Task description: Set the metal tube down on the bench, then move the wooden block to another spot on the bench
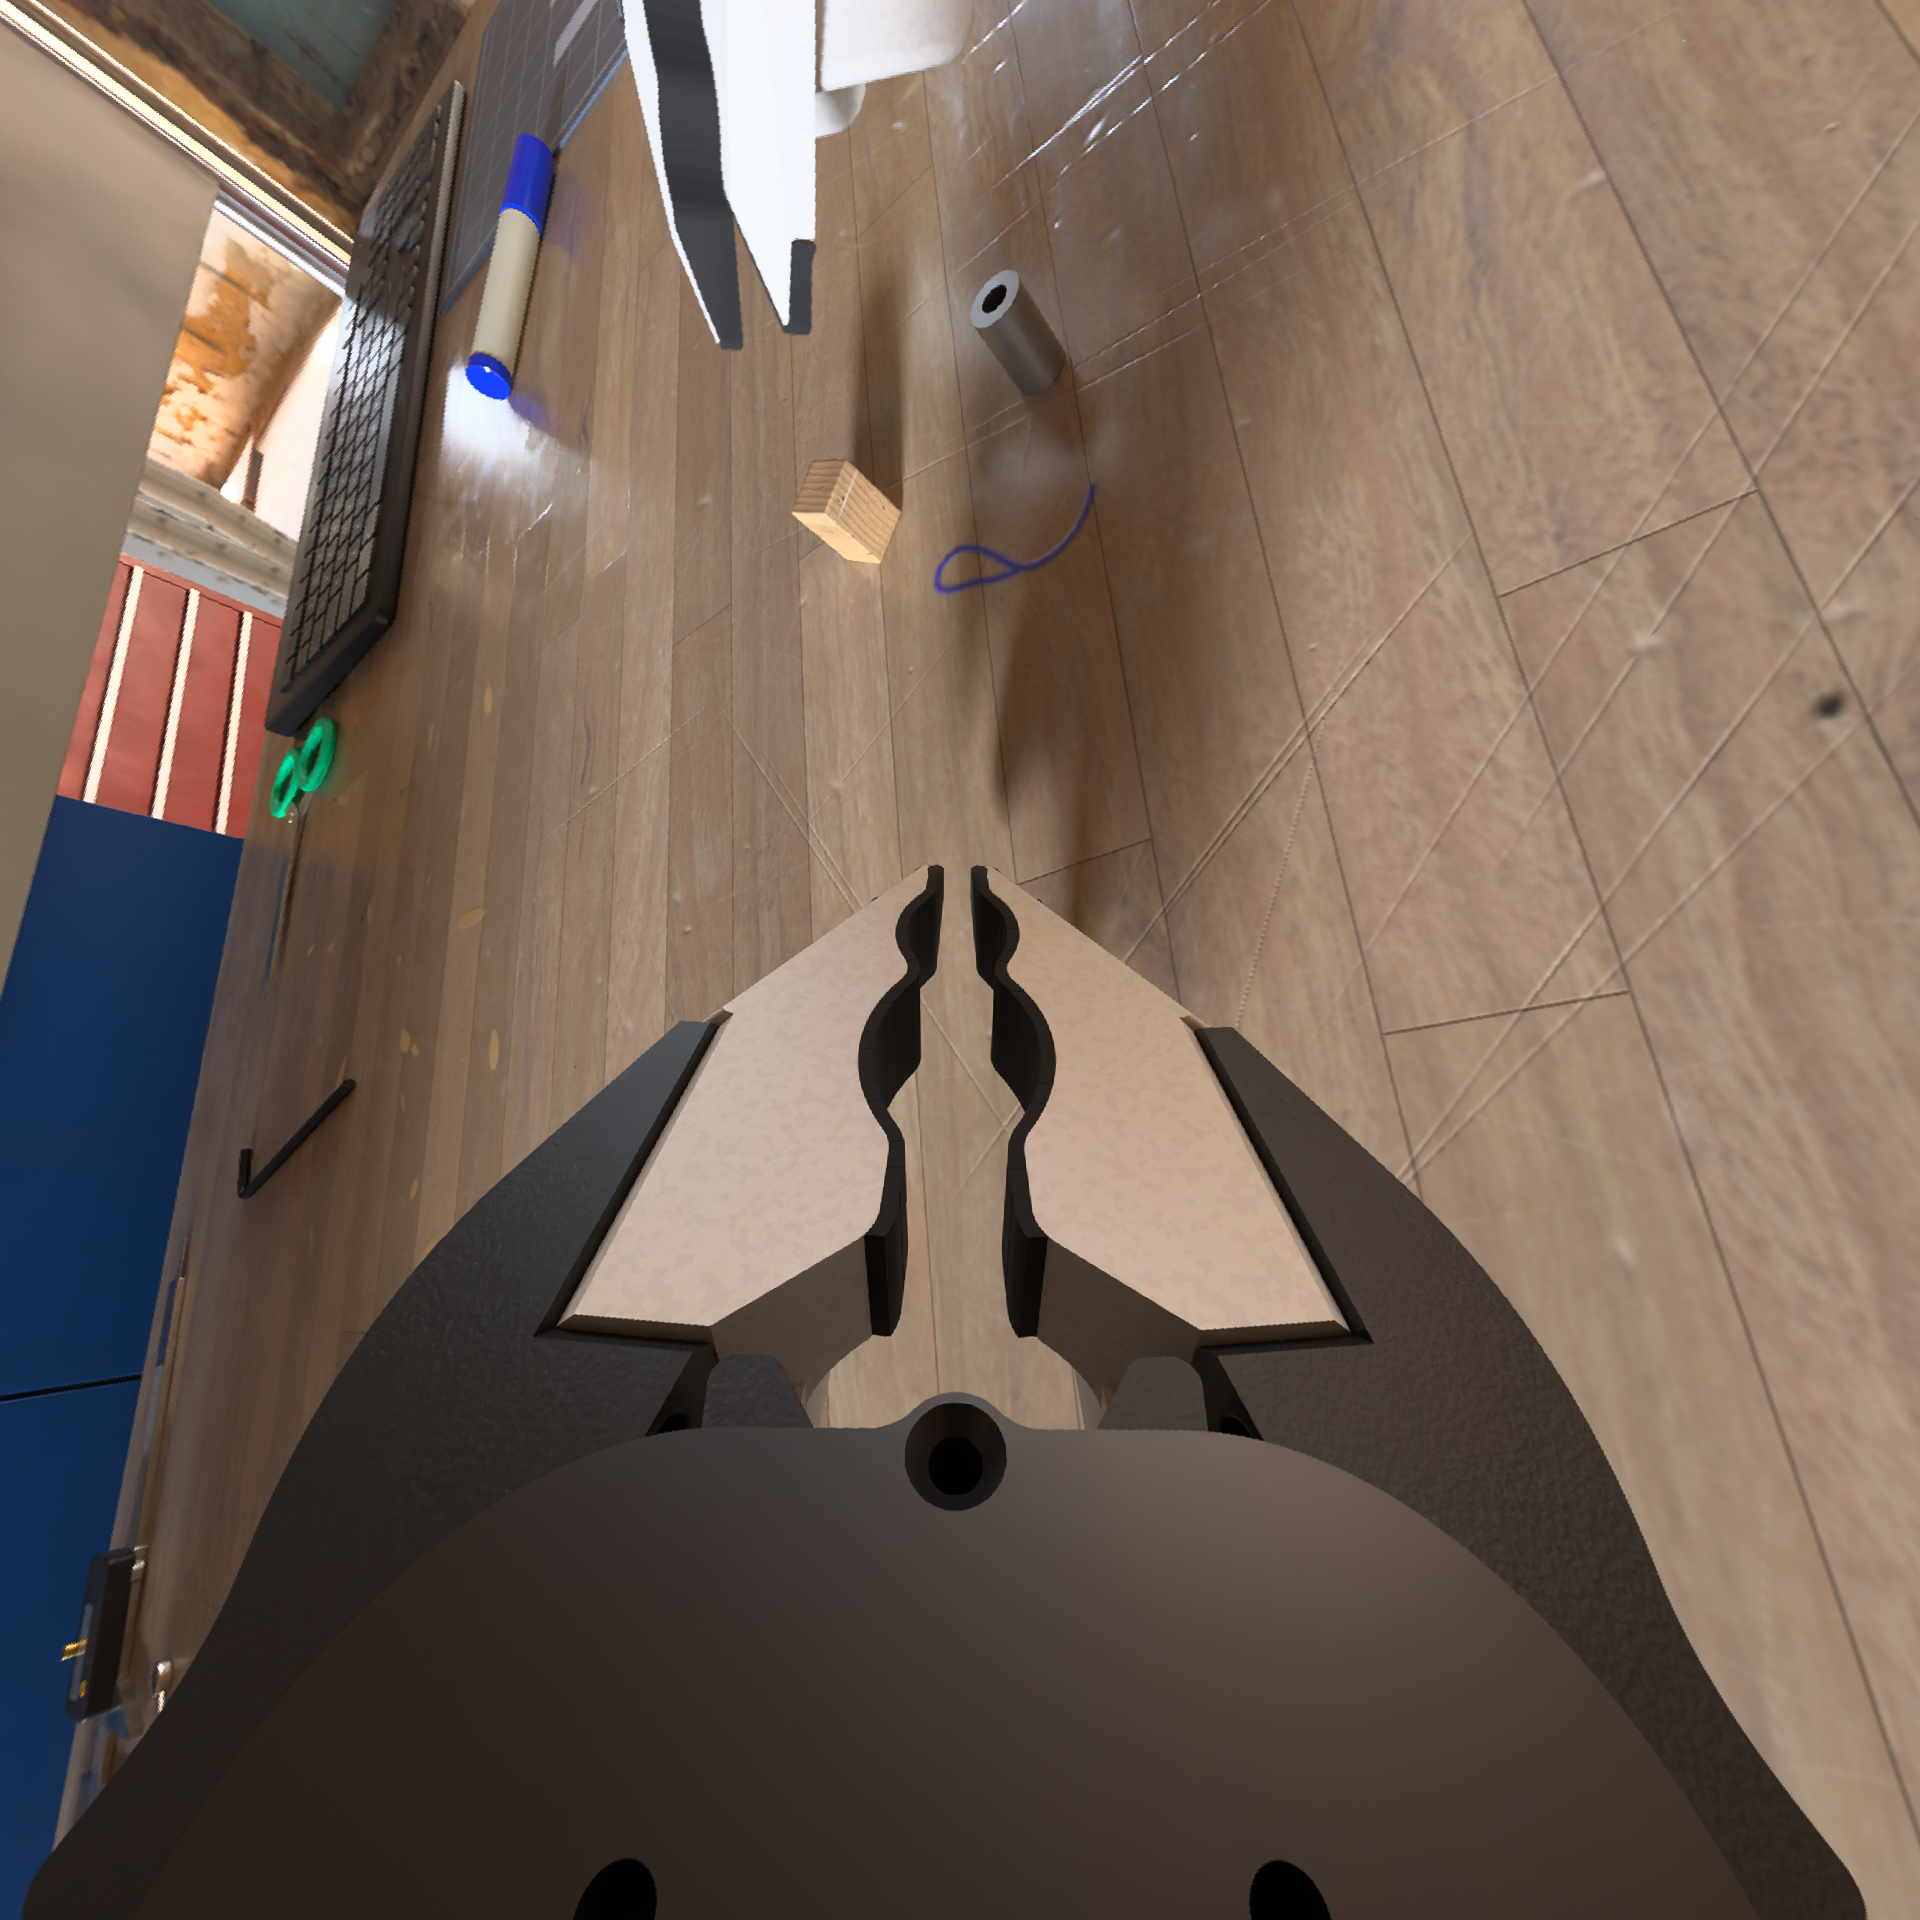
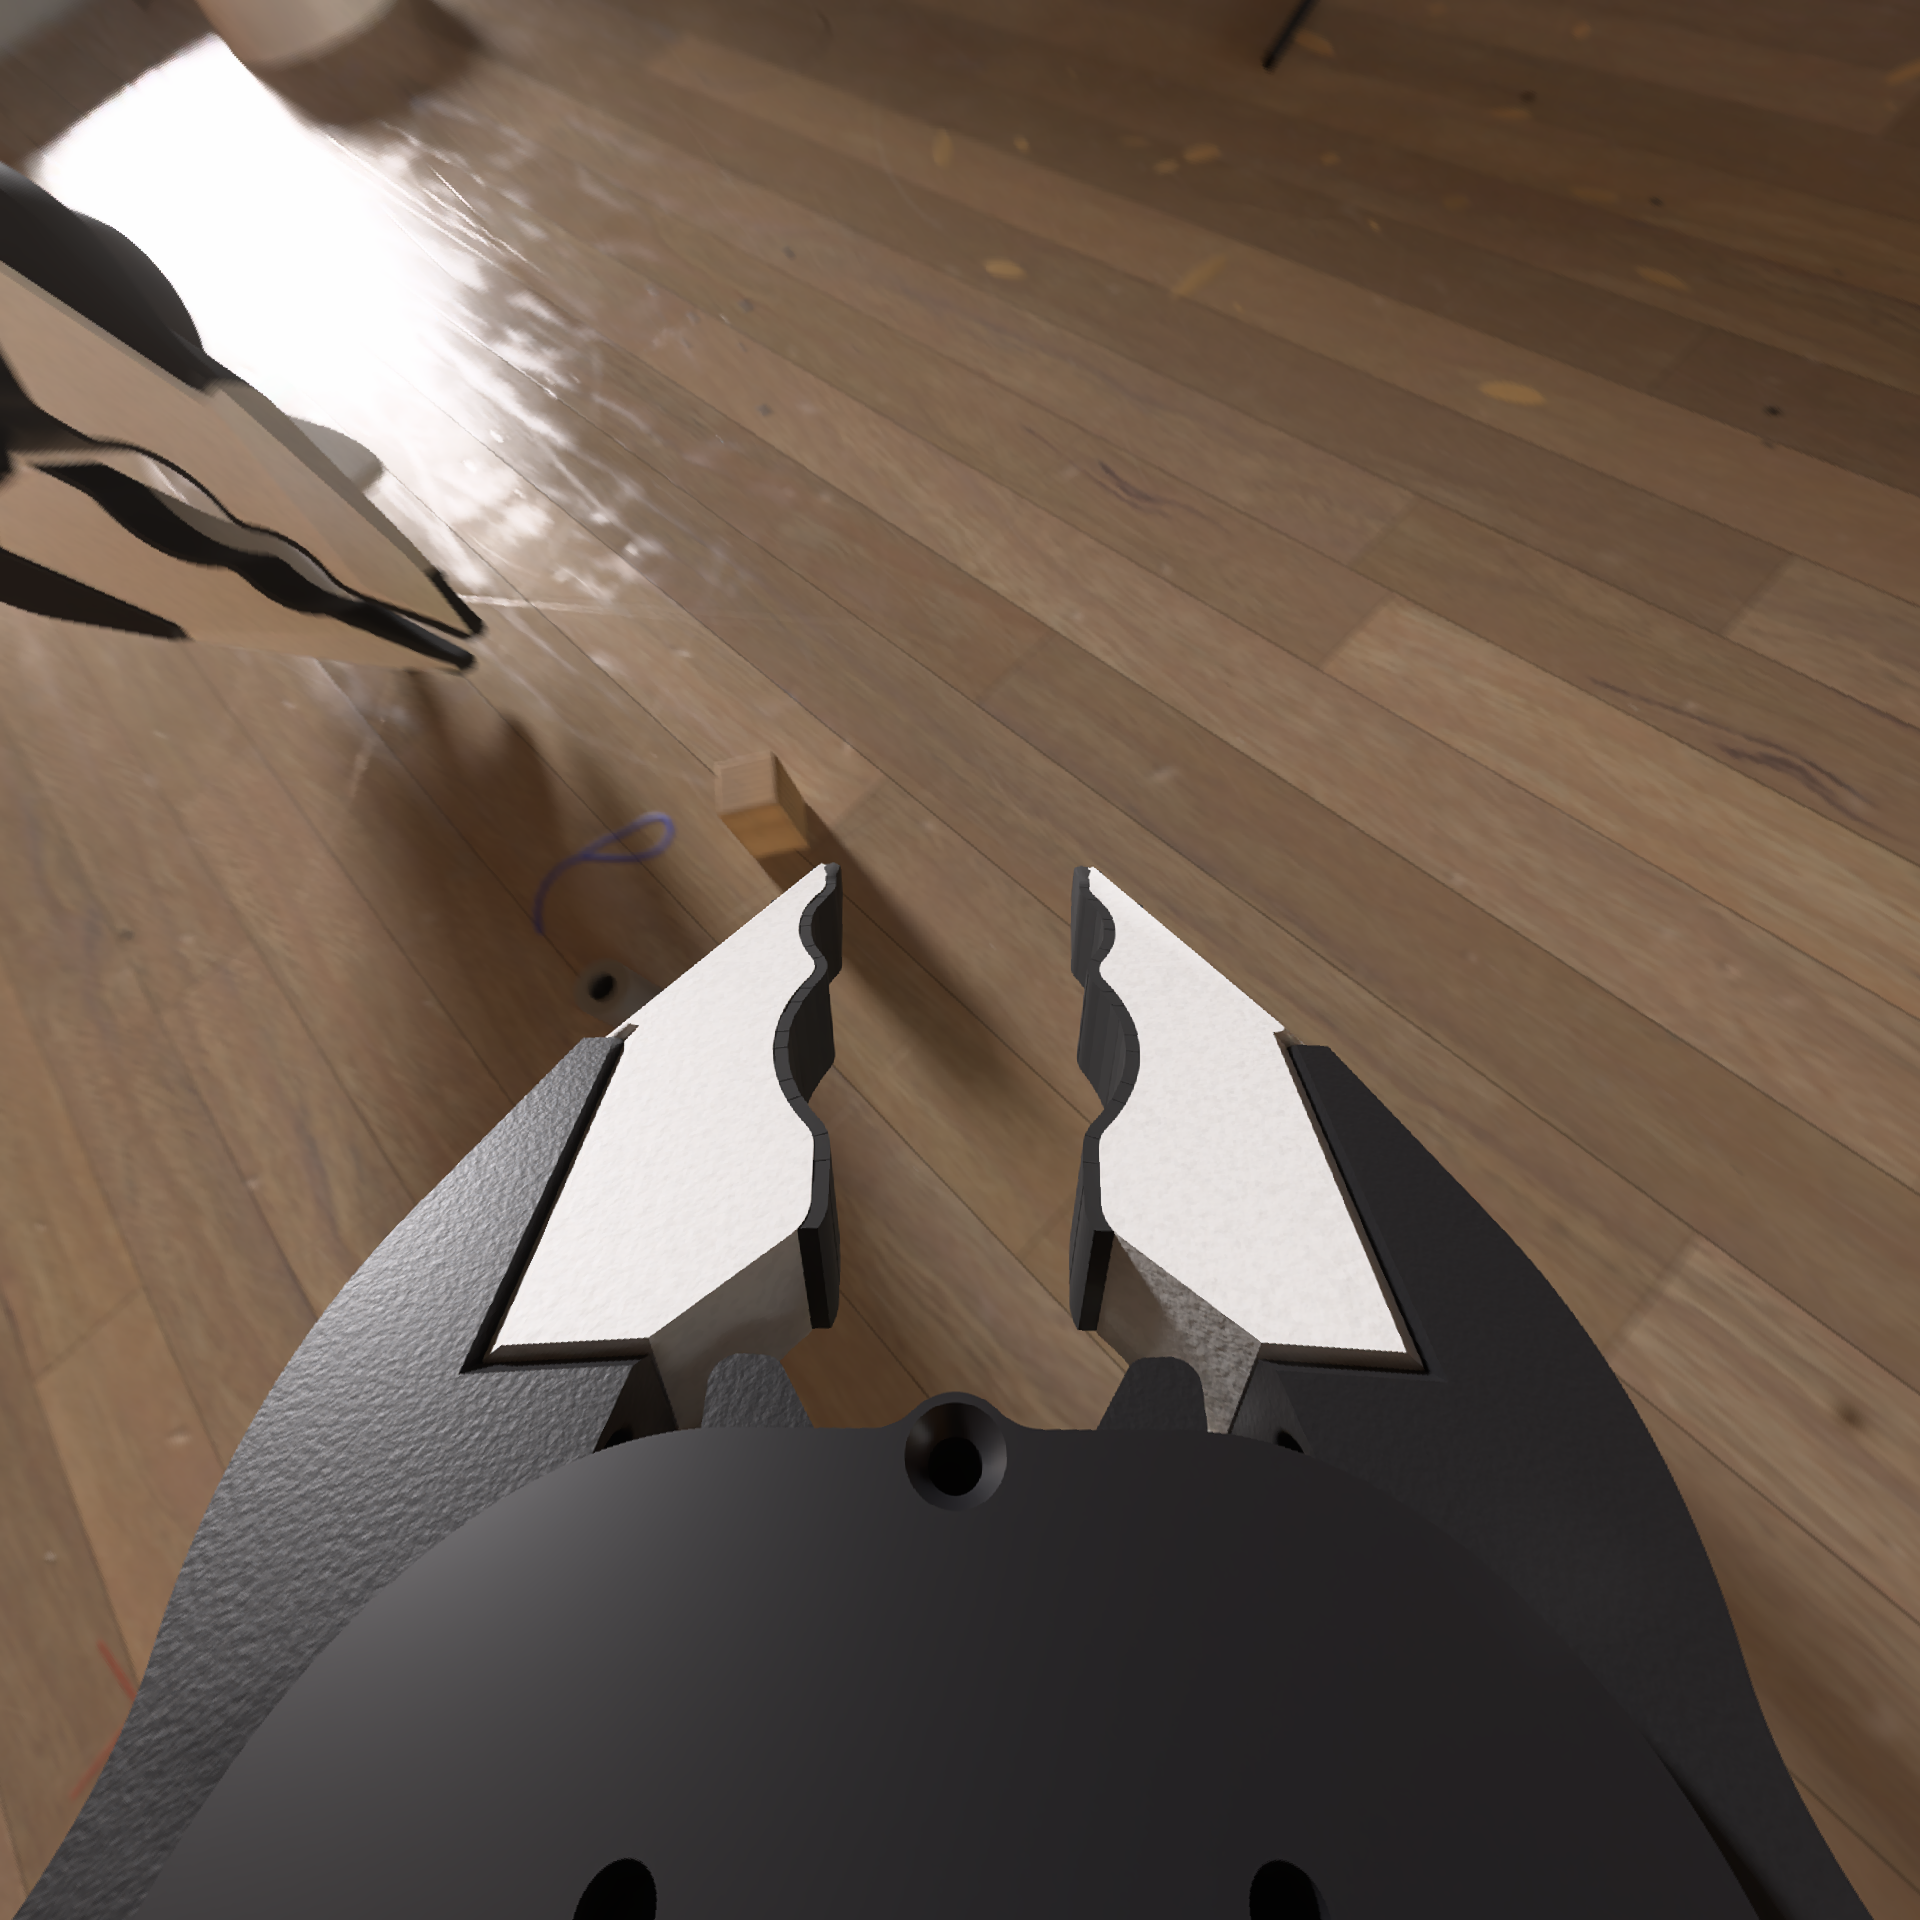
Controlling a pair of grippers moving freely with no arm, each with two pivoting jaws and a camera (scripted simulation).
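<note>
The grey metal tube [image 1: 1018, 332] rests on the wooden bench [image 1: 1455, 727], free of both grippers, its open end showing. The small wooden block [image 1: 847, 511] lies on the bench to its near left. My left gripper [image 1: 954, 873], with tan fingers, is shut and empty, well short of both. My right gripper [image 2: 954, 878], with white fingers, is open and empty above the bench. The block [image 2: 764, 805] sits just beyond its left fingertip. The tube's dark bore [image 2: 601, 985] peeks out beside that finger. The right gripper [image 1: 764, 322] also shows in the left wrist view, hovering beyond the block.
A loop of blue string [image 1: 1008, 551] lies by the block. A black keyboard [image 1: 364, 436], a blue-capped marker [image 1: 509, 270], green scissors [image 1: 304, 769] and a black hex key [image 1: 296, 1138] line the bench's left edge. The left gripper [image 2: 457, 634] shows in the right wrist view.
</note>
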